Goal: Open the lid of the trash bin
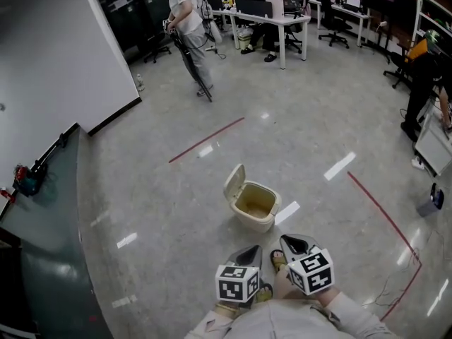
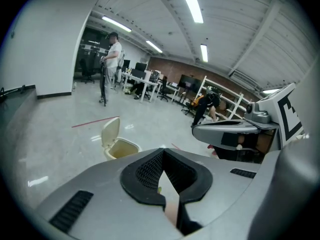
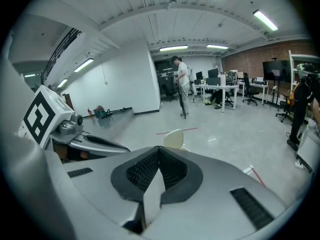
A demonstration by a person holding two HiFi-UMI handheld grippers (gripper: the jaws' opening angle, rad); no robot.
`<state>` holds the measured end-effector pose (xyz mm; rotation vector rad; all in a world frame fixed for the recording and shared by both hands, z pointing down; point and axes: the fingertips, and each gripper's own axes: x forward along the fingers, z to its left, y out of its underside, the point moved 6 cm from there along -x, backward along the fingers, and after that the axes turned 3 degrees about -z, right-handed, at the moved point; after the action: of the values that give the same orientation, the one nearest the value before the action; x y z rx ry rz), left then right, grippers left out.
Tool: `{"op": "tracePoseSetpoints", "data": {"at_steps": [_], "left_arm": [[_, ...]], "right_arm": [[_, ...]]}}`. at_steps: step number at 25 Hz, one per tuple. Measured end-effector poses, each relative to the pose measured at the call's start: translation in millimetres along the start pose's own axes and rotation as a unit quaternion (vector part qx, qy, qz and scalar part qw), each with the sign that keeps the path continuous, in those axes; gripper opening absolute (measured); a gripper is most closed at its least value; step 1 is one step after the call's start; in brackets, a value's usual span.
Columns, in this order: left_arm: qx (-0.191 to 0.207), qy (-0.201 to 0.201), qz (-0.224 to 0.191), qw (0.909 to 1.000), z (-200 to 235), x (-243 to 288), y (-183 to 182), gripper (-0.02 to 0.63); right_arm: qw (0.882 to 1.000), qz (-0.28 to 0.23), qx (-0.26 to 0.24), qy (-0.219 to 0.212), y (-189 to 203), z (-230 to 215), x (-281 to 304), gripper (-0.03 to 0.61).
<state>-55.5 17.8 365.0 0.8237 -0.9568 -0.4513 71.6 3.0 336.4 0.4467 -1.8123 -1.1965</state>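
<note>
A small cream trash bin stands on the grey floor, its lid tipped upright at the left rim and the inside showing. Both grippers are held close to the body, short of the bin and apart from it. My left gripper and my right gripper sit side by side, each shut with nothing between the jaws. In the left gripper view, the bin lies ahead to the left of my left gripper. The right gripper view shows only the lid above my right gripper.
Red tape lines cross the floor beyond the bin, and another runs at the right. A dark green surface and a white partition fill the left. A person stands far back near desks; another person bends at the right.
</note>
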Motion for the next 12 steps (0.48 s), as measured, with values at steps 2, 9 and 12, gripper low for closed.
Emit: {"op": "tracePoseSetpoints", "data": {"at_steps": [2,9,12], "left_arm": [[0.001,-0.003,-0.009,1.0,0,-5,-2,0.003],[0.002,-0.006,-0.022,0.9997,1,-16,-1,0.003],[0.001,-0.006,-0.018,0.9998,2,-17,2,0.003]], "right_arm": [[1.0,-0.007,-0.002,0.0,0,4,-4,0.005],[1.0,-0.027,-0.011,0.0,2,17,-15,0.005],[0.999,-0.032,-0.007,0.0,3,21,-17,0.005]]}}
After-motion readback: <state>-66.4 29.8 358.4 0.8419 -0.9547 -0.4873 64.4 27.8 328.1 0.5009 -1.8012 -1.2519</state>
